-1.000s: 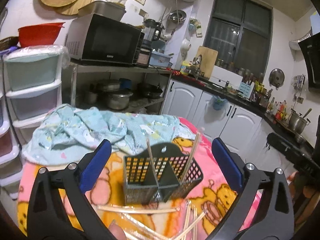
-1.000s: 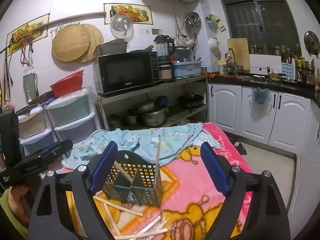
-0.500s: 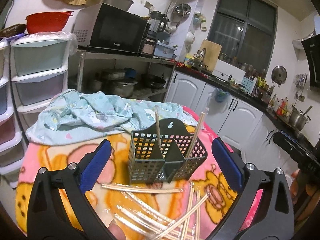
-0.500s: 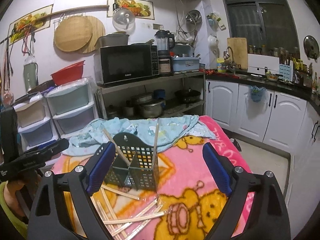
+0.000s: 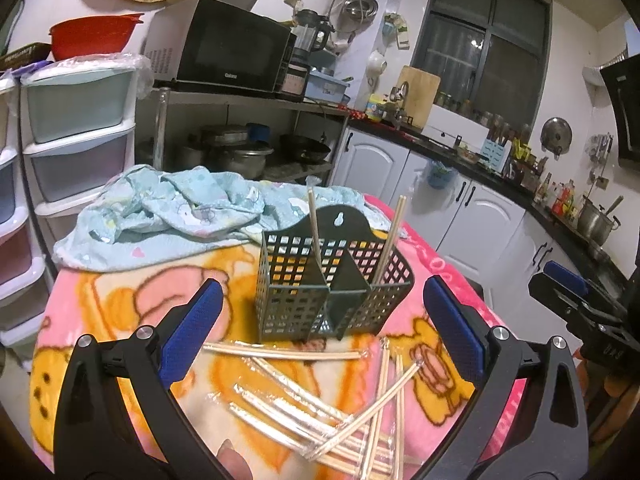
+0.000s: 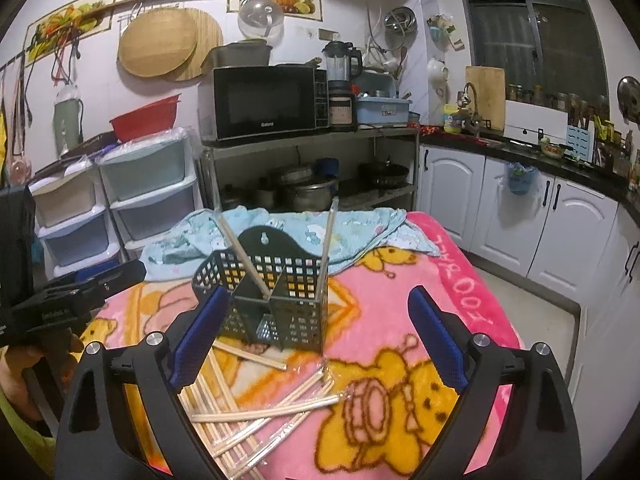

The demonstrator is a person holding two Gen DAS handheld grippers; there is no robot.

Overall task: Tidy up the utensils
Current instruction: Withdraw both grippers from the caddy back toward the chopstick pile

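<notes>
Two chopsticks are already stood in the dark basket at 12 o'clock, many wrapped chopsticks are left scattered at 6 o'clock, left gripper and right gripper spread wide, nothing held.

Left gripper and right gripper both gape, empty

Matt dark plastic basket ahead of jaws; wooden chopsticks in glossy clear wrap; fuzzy fleece blanket.
</notes>
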